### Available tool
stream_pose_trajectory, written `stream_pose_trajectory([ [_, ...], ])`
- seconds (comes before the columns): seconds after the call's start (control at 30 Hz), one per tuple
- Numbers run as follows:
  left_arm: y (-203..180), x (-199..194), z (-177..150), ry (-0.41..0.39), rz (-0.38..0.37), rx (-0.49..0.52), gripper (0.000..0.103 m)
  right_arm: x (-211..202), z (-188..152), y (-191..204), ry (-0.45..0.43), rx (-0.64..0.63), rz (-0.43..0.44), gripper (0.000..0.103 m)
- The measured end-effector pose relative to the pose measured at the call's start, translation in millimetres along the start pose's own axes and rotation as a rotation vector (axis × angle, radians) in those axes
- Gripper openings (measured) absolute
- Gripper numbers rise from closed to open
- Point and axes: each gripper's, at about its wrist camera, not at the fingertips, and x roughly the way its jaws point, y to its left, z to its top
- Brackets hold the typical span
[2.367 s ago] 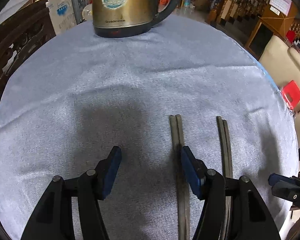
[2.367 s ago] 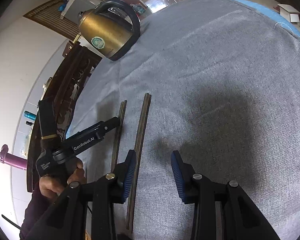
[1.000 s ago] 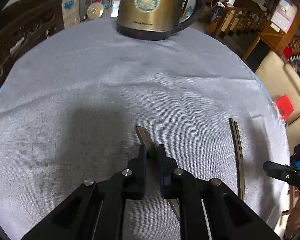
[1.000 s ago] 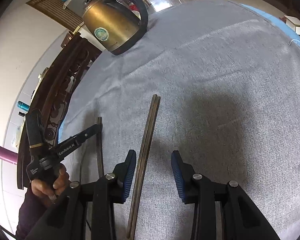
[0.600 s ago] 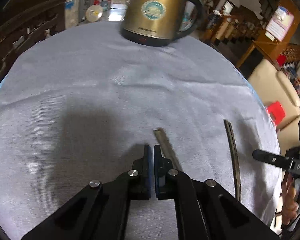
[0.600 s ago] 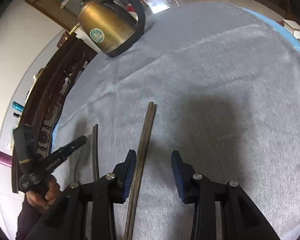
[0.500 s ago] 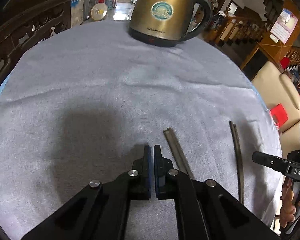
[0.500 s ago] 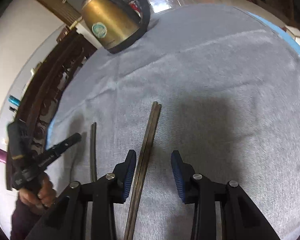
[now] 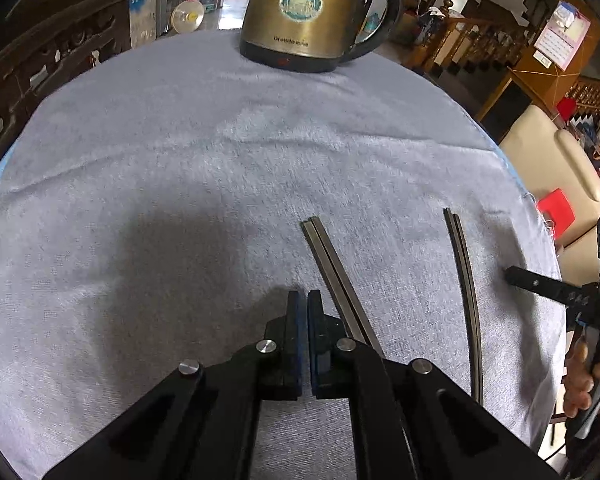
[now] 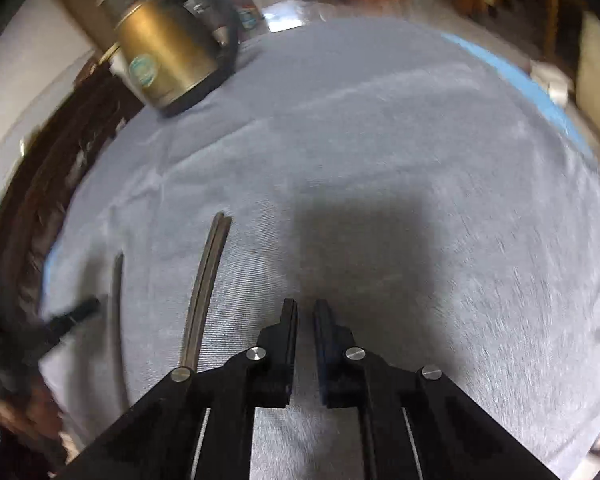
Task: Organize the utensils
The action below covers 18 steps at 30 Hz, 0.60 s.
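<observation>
A: Left wrist view: the left tongs [image 9: 303, 304] are pressed together on nothing, hovering over the desk [image 9: 180, 184]. One chopstick pair [image 9: 336, 276] lies just right of them; a second pair [image 9: 466, 280] lies further right, near the cloth edge.

B: And the right tongs [image 10: 305, 312]?

A: Nearly closed, a thin gap, empty too. That view is blurred.

B: What might go wrong?

A: Closed tongs can't take a pair; pushing sideways could split the two sticks or roll them on the nap.

B: Which way do they point?

A: Both long axes run away from the camera toward the kettle [image 9: 312, 12]. The near pair leans left at its far end; the other looks straighter, so they aren't parallel.
</observation>
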Motion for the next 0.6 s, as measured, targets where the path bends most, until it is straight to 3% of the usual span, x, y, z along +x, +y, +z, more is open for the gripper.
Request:
stream_pose_trajectory([
  [0.1, -7, 2, -5, 0.004, 0.025, 0.02, 0.003, -7, 3, 10, 0.003, -0.019, 0.109, 0.018],
  [0.17, -9, 3, -5, -0.002, 0.027, 0.014, 0.003, -7, 2, 26, -0.007, -0.061, 0.113, 0.039],
  [0.23, -10, 5, -4, 0.002, 0.011, -0.005, 0.003, -3, 1, 38, -0.003, -0.076, 0.127, 0.044],
  [0.43, -10, 8, -1, -0.018, 0.004, -0.028, 0.003, 6, -9, 64, -0.048, -0.149, 0.071, 0.043],
  [0.53, -11, 11, 3, -0.027, 0.006, -0.037, 0.003, 22, -13, 78, -0.055, -0.232, -0.053, 0.03],
  [0.6, -13, 14, 3, -0.035, 0.012, -0.035, 0.003, 23, -16, 75, -0.083, -0.259, -0.08, 0.027],
])
